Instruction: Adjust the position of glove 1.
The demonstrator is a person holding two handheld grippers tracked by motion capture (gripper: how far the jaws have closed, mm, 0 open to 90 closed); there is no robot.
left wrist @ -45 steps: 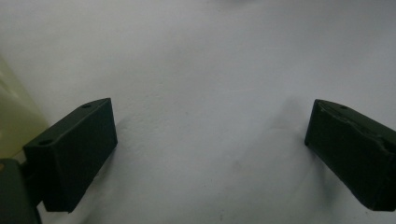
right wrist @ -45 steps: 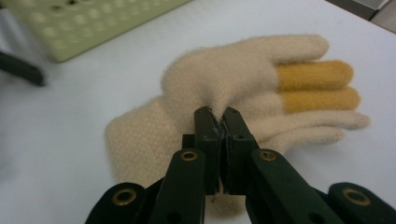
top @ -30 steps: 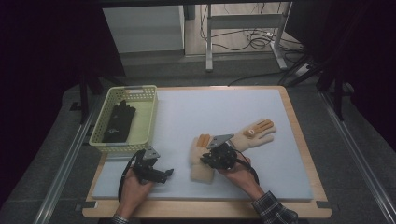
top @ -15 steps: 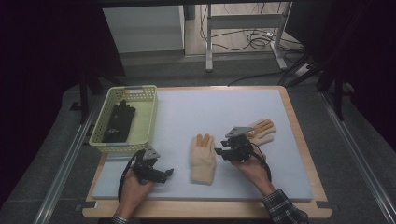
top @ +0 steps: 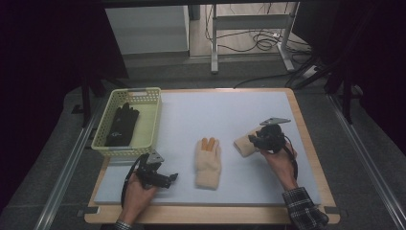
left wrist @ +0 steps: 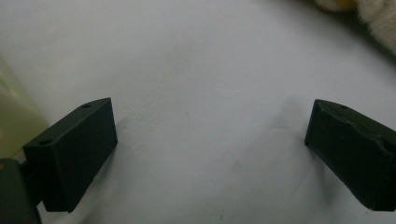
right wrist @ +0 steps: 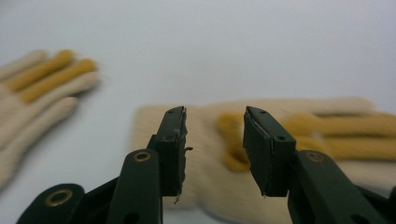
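In the high view, one cream knitted glove is seen lying flat in the middle of the pale mat, and a second glove lies just under the right gripper. The left gripper rests near the front edge.

In the left gripper view, its jaws are spread wide over bare mat.

In the right gripper view, the jaws have just been closing, are narrowly parted, and nothing is pinched between them; the second glove lies behind. It is judged soft, light and limp, best pinched at the cuff.
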